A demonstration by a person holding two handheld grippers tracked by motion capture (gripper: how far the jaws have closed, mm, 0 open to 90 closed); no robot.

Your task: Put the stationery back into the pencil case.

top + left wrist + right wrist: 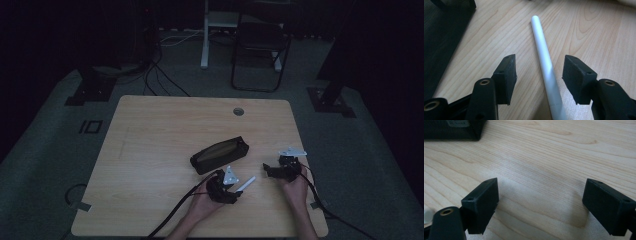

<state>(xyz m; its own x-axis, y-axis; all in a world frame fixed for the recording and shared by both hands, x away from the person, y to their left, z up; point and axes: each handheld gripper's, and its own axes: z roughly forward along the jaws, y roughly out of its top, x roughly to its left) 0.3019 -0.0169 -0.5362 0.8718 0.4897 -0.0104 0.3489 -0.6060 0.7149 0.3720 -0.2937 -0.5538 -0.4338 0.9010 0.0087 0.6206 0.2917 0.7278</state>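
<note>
Left claw: your left claw (235,189) sits near the desk's front edge, a little right of its middle, its jaws parted about halfway with nothing pressed between the pads.
White pen: the white pen (546,65) lies flat on the desk (150,150) in the gap between those jaws, touching neither pad in the left gripper view; its rounded tip points away from you toward the desk's right side.
Right claw: your right claw (272,170) rests further right, near the desk's right edge, jaws spread wide over bare wood, holding nothing.
Right fingers: the pads (482,202) stand well apart in the right gripper view.
Black pouch: the black pouch (220,154) lies just beyond your left claw, around the desk's middle, slanted, its far end toward the right.
Cable hole: a round cable hole (238,111) sits by the far edge.
</note>
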